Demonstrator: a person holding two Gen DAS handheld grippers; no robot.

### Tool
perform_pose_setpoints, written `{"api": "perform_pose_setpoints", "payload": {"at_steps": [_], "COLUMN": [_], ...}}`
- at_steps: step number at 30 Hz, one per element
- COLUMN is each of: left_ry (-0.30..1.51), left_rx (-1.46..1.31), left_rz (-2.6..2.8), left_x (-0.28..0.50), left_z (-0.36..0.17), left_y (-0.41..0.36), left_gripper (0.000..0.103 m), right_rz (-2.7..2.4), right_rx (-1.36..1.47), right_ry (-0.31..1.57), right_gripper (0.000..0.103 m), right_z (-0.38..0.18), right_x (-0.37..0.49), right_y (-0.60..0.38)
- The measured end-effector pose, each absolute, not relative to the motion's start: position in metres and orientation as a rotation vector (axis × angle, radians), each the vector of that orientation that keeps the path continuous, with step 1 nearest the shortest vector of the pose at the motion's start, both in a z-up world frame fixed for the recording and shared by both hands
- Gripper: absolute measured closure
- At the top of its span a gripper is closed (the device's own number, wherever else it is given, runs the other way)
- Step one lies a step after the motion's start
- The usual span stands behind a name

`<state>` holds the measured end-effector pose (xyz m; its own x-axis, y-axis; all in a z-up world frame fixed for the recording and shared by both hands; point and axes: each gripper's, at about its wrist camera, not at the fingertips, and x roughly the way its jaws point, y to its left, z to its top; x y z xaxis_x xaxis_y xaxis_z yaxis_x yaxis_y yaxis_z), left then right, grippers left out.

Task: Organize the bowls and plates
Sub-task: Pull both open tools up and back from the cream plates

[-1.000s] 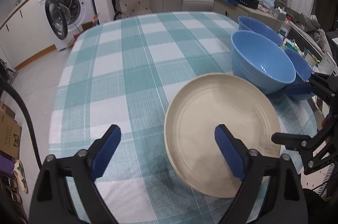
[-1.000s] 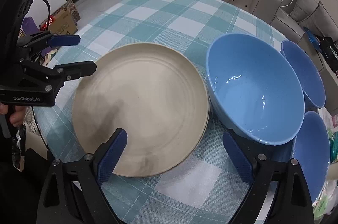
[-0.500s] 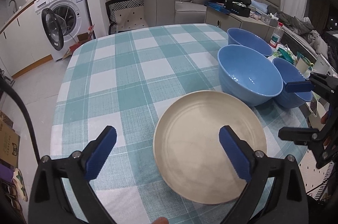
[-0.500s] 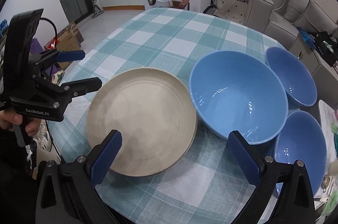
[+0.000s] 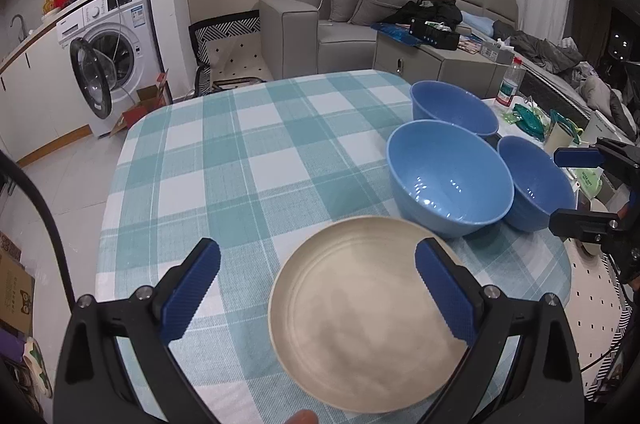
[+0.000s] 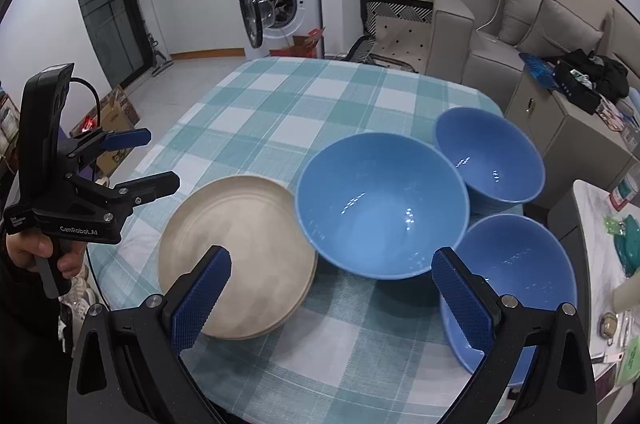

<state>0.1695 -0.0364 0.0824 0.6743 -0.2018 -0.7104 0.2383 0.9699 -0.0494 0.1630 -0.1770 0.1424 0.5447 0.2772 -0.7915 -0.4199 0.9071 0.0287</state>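
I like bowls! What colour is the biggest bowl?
Blue; the biggest bowl shows best in the right wrist view.

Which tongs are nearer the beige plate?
Left. The left tongs hang open at the beige plate; the right tongs hang open nearer the big blue bowl.

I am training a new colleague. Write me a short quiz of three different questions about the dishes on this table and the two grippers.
1. How many blue bowls stand on the checked tablecloth?
2. True or false: the left hand-held gripper is shut on the beige plate.
3. Choose one. The large blue bowl stands: A) on the plate; B) beside the plate, on the cloth; C) inside another bowl.

Key
1. Three: the large one, the far small bowl and the near small bowl.
2. False; its jaws are open, as are those of the right hand-held gripper.
3. B.
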Motion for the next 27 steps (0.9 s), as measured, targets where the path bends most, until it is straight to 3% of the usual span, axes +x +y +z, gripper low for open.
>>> {"api": "perform_pose_setpoints", "payload": {"at_steps": [27], "left_ry": [0.712], "left_rx": [0.116], "left_rz": [-0.324], "left_x": [0.212], "left_z": [0.128], "left_y": [-0.098], "left_gripper": [0.004], "right_rz": [0.276], "right_rx": [-0.066], "right_ry": [0.817], "right_gripper": [0.001], "right_z": [0.176], "right_x": [0.184], "right_y": [-0.259]}}
